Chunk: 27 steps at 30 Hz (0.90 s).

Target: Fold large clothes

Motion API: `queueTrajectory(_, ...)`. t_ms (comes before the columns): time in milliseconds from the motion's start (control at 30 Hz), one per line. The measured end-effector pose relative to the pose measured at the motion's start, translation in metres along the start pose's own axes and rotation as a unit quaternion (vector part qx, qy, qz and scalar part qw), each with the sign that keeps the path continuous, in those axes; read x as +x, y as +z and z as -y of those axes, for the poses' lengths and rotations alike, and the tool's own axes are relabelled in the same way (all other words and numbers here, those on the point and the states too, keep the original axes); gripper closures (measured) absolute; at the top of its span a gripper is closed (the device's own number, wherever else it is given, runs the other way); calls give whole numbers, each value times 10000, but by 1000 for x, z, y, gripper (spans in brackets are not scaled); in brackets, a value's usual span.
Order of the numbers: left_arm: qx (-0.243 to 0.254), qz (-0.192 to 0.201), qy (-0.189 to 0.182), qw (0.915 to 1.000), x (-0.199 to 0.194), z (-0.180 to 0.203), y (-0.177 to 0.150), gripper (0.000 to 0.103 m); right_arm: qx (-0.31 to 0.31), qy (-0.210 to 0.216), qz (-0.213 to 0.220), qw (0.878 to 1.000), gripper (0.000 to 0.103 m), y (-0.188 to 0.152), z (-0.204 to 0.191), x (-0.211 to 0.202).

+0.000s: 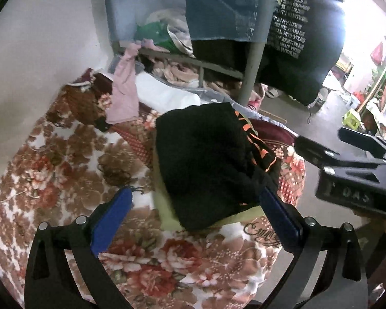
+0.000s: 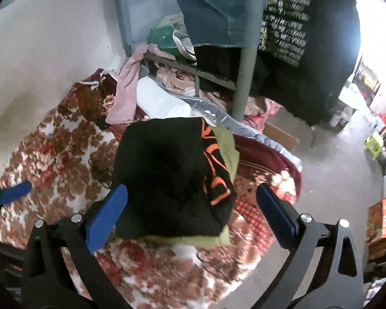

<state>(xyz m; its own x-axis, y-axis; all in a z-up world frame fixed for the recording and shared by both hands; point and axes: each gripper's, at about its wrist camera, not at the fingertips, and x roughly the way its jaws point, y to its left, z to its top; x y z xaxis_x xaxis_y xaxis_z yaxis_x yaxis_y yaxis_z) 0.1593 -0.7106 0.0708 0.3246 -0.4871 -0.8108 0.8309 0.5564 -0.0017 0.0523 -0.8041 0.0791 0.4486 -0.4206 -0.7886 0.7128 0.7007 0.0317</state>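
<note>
A folded black garment [image 1: 205, 164] with orange print [image 1: 257, 144] lies on a folded yellow-green garment [image 1: 167, 206] on the floral blanket [image 1: 64, 154]. My left gripper [image 1: 195, 190] is open, its blue fingers on either side of the stack's near edge, holding nothing. In the right wrist view the black garment [image 2: 162, 180] lies on the yellow-green one [image 2: 226, 144]. My right gripper [image 2: 190, 190] is open around the stack's near end, empty. The right gripper's body [image 1: 360, 170] shows at the right of the left wrist view. A left blue finger [image 2: 15, 193] shows at the far left.
A pink cloth [image 1: 123, 90] hangs off a metal bunk frame [image 1: 252, 72] behind the stack. White bedding [image 1: 164, 95] lies beyond. A black printed T-shirt [image 1: 296, 38] and a blue cloth [image 1: 224, 7] hang from the frame. The bed edge and concrete floor [image 2: 334, 159] are to the right.
</note>
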Motion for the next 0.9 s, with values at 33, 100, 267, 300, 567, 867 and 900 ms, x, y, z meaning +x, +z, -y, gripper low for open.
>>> queueTrajectory(33,-2,-2,67,10000,-6,0,-4,5,-43,-35,-1,10000,5,-5,-3,-9)
queueTrajectory(100,-16,-7,103,9999,-15,-1,-11,5,-83,-10,-33,10000,5,-13,-7,-20)
queueTrajectory(267,-132,81,346,9993,-30,-8,-24,5,-76,234,-185,9995,5,-30,-4,-29)
queueTrajectory(300,-135,87,404,9991,-29,-9,-25,5,-79,260,-174,9995,5,-32,-4,-30)
queueTrajectory(567,-137,480,430,9978,-25,-5,-23,5,-163,520,17,9985,5,-32,-2,-27)
queueTrajectory(867,14,434,546,9976,-16,13,-16,5,-145,488,-7,9987,5,-30,16,-20)
queueTrajectory(900,9,441,551,9975,-15,14,-15,5,-143,474,-13,9988,5,-30,17,-20)
